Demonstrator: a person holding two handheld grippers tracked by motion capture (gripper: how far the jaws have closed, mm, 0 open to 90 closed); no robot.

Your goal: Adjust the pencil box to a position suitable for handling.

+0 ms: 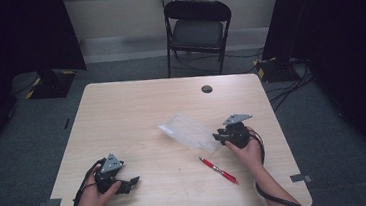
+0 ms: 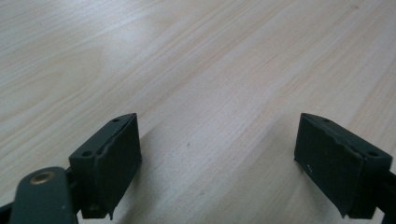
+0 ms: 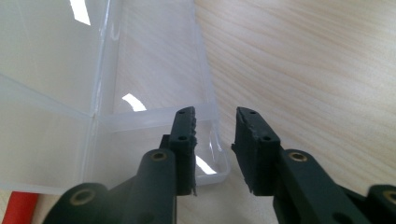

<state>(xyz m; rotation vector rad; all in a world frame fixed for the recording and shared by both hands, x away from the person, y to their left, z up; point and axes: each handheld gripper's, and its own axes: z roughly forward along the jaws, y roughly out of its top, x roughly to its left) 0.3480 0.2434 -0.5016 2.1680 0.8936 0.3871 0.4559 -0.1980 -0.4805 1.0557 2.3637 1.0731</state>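
My right gripper (image 3: 215, 140) straddles the clear case's (image 1: 188, 131) near-right rim, jaws narrowly parted — my left gripper (image 2: 219, 163) gapes wide, gripping nothing.

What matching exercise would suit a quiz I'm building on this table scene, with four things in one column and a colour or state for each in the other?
Things:
1. pen
2. clear plastic case
3. left gripper
4. folding chair

Colour or state:
A. jaws wide apart over bare tabletop
B. black, standing beyond the table's far edge
C. red, lying on the table near the right hand
D. see-through, lying open by the right gripper

Pairs: 1-C, 2-D, 3-A, 4-B
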